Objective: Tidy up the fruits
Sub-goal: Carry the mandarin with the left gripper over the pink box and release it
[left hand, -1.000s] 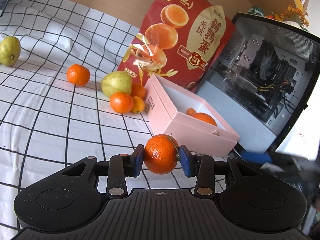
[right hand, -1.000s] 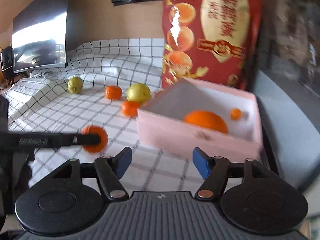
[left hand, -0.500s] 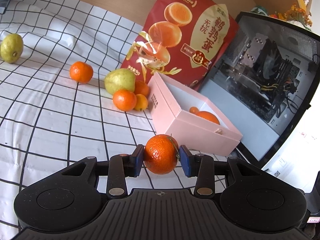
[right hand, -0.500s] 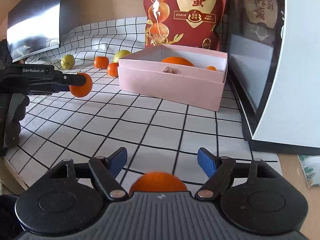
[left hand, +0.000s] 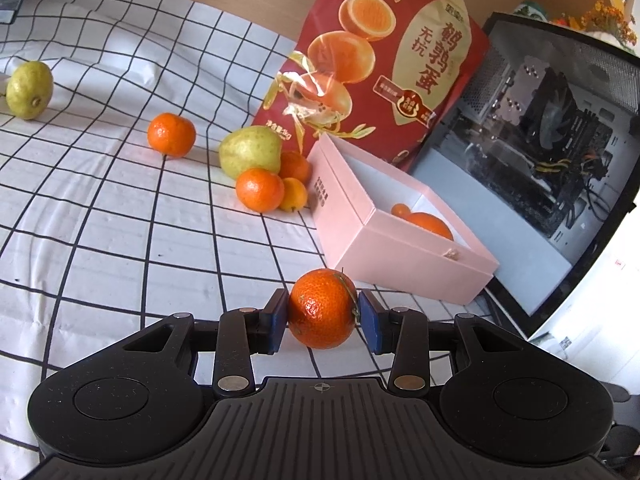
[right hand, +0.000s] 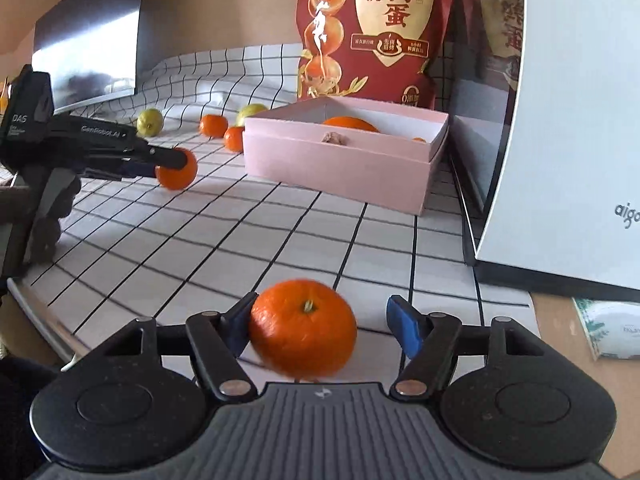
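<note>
My left gripper (left hand: 323, 313) is shut on a mandarin (left hand: 322, 308), held above the checked cloth short of the pink box (left hand: 404, 248); it also shows in the right wrist view (right hand: 176, 168). The box holds an orange (left hand: 434, 225) and a small kumquat (left hand: 400, 210). My right gripper (right hand: 324, 328) is open around another mandarin (right hand: 304, 328) lying on the cloth; the left pad touches it and the right pad stands apart. Loose fruit lies left of the box: a pear (left hand: 251, 152), mandarins (left hand: 259, 189) (left hand: 172, 135) and a far green pear (left hand: 29, 90).
A red snack bag (left hand: 380, 68) stands behind the box. A computer case (left hand: 540, 152) stands to the right of the box; its white side (right hand: 572, 128) is close on my right. A monitor (right hand: 88, 48) stands at the back left.
My right gripper has dropped low and drawn back from the box, and a mandarin has come between its open fingers. My left gripper still holds its mandarin and has pulled back slightly.
</note>
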`<control>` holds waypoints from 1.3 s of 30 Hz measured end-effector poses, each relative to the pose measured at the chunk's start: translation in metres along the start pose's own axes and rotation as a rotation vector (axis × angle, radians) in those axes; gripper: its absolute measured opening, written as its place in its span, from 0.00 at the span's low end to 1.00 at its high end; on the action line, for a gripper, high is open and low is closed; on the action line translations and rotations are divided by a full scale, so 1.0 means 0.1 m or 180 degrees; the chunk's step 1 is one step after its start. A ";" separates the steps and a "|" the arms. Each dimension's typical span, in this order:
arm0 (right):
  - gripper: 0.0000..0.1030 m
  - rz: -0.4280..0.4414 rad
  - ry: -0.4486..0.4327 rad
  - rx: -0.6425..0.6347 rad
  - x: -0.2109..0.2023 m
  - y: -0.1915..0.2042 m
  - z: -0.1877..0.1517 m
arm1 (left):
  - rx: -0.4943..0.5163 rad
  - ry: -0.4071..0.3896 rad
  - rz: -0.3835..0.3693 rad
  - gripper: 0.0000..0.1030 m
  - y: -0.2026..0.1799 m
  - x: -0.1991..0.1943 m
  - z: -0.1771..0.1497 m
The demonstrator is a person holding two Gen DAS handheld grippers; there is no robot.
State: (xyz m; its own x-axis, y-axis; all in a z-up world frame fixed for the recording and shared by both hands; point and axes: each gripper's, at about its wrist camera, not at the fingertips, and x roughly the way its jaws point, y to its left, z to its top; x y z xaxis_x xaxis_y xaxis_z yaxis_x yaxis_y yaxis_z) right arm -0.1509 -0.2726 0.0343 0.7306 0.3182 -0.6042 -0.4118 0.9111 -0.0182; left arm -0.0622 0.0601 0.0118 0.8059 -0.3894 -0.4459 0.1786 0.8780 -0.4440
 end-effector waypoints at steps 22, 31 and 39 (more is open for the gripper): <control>0.47 -0.0278 -0.0064 0.0107 -0.14 0.07 0.73 | 0.1333 -0.0016 0.0055 0.42 -1.14 -0.05 0.17; 0.47 -0.0617 -0.0456 -0.0197 0.05 0.17 2.03 | 0.0939 0.0125 -0.0019 0.42 -1.10 0.67 0.96; 0.47 -0.0956 0.0006 0.0128 1.02 -0.08 2.74 | 0.0882 0.0619 0.0082 0.42 -1.02 1.43 1.14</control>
State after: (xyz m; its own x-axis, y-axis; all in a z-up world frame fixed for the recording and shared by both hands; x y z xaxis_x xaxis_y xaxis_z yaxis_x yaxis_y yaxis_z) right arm 0.0761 -0.1752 0.1913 0.8154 0.0324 -0.5780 -0.1554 0.9740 -0.1648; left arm 0.0994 -0.0531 0.0820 0.6941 -0.3885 -0.6060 0.3277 0.9201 -0.2145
